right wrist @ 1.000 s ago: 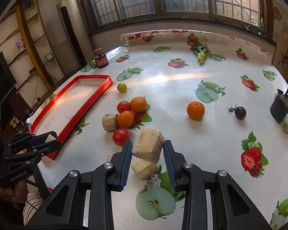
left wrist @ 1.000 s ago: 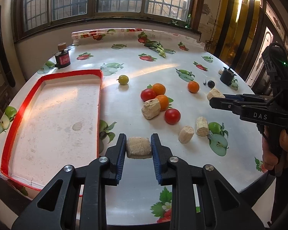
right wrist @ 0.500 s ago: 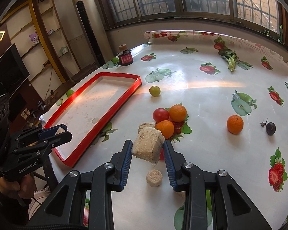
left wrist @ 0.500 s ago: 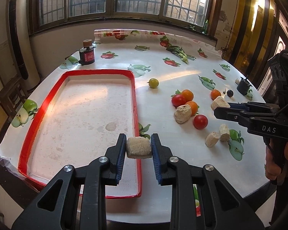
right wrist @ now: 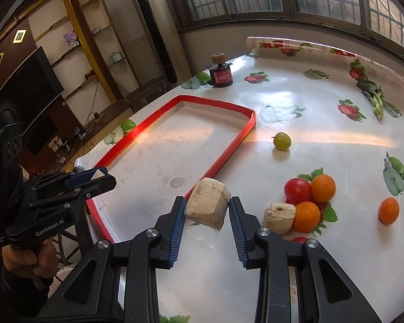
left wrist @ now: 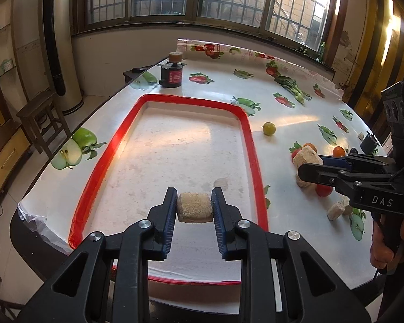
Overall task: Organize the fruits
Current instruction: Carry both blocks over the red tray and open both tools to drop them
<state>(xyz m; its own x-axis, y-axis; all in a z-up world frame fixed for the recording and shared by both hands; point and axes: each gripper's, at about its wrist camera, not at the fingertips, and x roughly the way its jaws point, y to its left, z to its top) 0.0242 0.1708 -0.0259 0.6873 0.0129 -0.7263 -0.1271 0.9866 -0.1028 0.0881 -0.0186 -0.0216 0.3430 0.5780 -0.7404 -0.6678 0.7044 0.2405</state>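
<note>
My left gripper (left wrist: 194, 207) is shut on a small beige loofah-like chunk (left wrist: 194, 207), held over the near end of the red-rimmed white tray (left wrist: 251, 145). My right gripper (right wrist: 207, 211) is shut on a larger beige chunk (right wrist: 208, 205), just outside the tray's (right wrist: 223, 158) right rim. In the left wrist view the right gripper (left wrist: 307, 168) shows at the right with its chunk (left wrist: 305, 154). The left gripper (right wrist: 99, 179) shows at the left of the right wrist view. Loose on the table lie a red tomato (right wrist: 297, 190), two oranges (right wrist: 322, 188) (right wrist: 306, 216), a third orange (right wrist: 388, 210) and a green fruit (right wrist: 282, 141).
Another beige chunk (right wrist: 279, 218) lies beside the oranges; more chunks (left wrist: 335, 210) and a tomato (left wrist: 323, 190) sit under the right gripper. A dark jar (left wrist: 171, 73) stands beyond the tray. A black pot (left wrist: 369, 142) is at the far right. The table edge (left wrist: 24, 215) runs close on the left.
Both grippers have swung left with their chunks still clamped. The left one went from the bare table to above the tray; the right one went from the fruit cluster to the tray's rim.
</note>
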